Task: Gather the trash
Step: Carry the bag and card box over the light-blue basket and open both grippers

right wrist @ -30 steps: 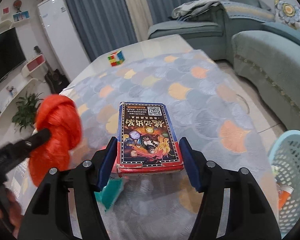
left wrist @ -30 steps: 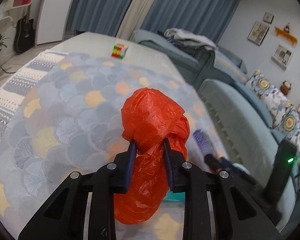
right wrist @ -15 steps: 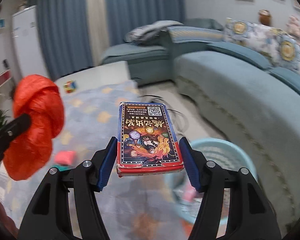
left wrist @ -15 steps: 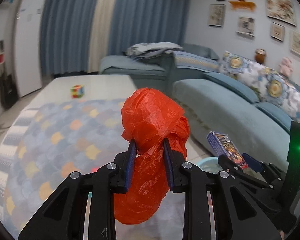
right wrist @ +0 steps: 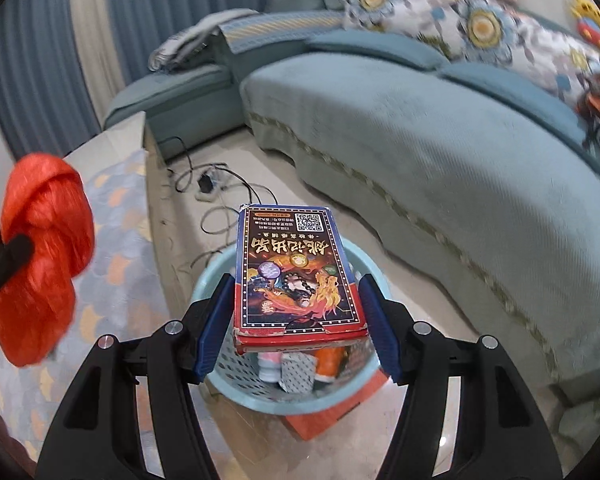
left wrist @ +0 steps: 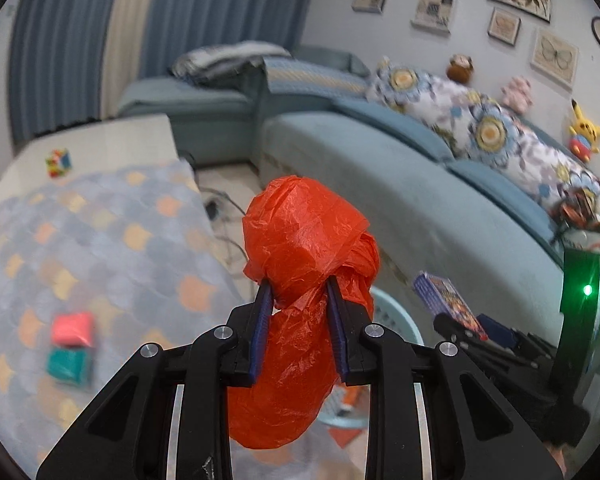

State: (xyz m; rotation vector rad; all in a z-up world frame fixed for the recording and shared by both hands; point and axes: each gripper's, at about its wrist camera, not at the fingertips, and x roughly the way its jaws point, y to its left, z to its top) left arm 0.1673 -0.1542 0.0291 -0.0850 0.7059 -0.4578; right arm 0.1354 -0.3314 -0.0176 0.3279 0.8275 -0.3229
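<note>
One QR code tops the printed box in the right claw.

Crumpled red plastic bag pinched mid-air, left; printed card box held flat above light-blue basket holding trash.

Your left gripper is matt black plastic with ribbed blue pads and shiny metal screws. The red bag it pinches is thin, crinkled, glossy plastic film. On your right, the printed box is smooth cardboard with a slight sheen, frayed at the near edge. The pale blue basket below is perforated plastic. The sofa looks like soft, matt velvety cloth.
</note>
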